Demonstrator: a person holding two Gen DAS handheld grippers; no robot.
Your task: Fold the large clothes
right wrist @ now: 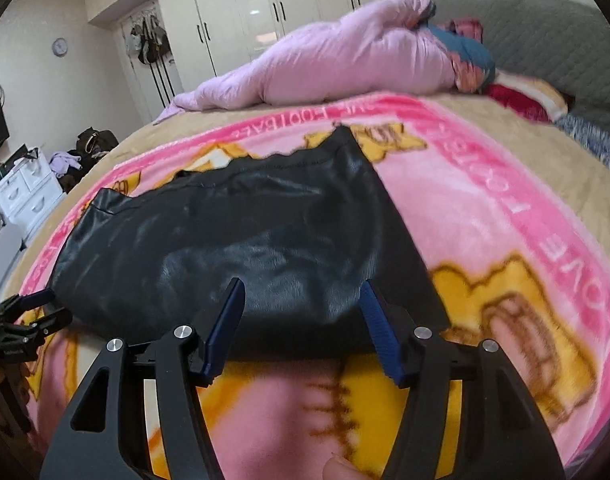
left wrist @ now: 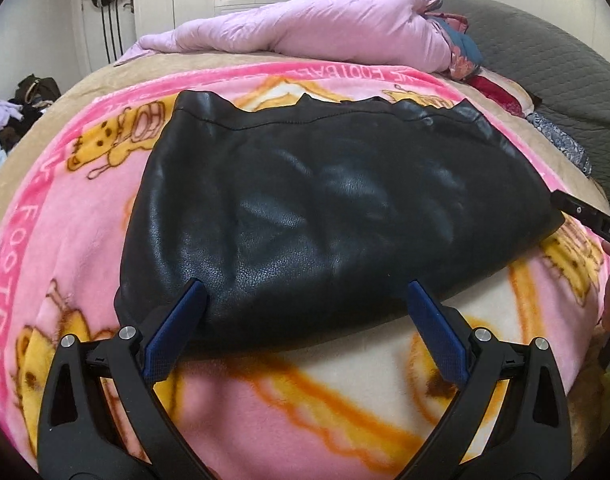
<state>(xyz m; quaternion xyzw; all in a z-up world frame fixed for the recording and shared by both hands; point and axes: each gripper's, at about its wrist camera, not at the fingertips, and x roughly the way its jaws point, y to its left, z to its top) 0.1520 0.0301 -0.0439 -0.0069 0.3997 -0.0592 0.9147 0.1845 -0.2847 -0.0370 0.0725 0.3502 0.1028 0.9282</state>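
Note:
A black leather-look garment [left wrist: 325,200] [right wrist: 245,248] lies folded flat on a pink cartoon blanket [left wrist: 65,240] [right wrist: 485,220] on the bed. My left gripper [left wrist: 305,284] is wide open, its blue fingertips over the garment's near edge at its left end. My right gripper [right wrist: 301,281] stands open over the near edge toward the garment's right end, with a fold of the edge between the fingers and no pad pressing on it. Each gripper shows in the other's view: the right gripper [left wrist: 585,216] at the garment's right corner, the left gripper [right wrist: 33,312] at its left corner.
A rolled pink duvet [left wrist: 305,28] [right wrist: 345,64] and other bedding lie across the far side of the bed. A grey quilted headboard [left wrist: 545,48] is at the right. White wardrobes stand behind; a white drawer unit [right wrist: 25,188] and piled clothes are at the left.

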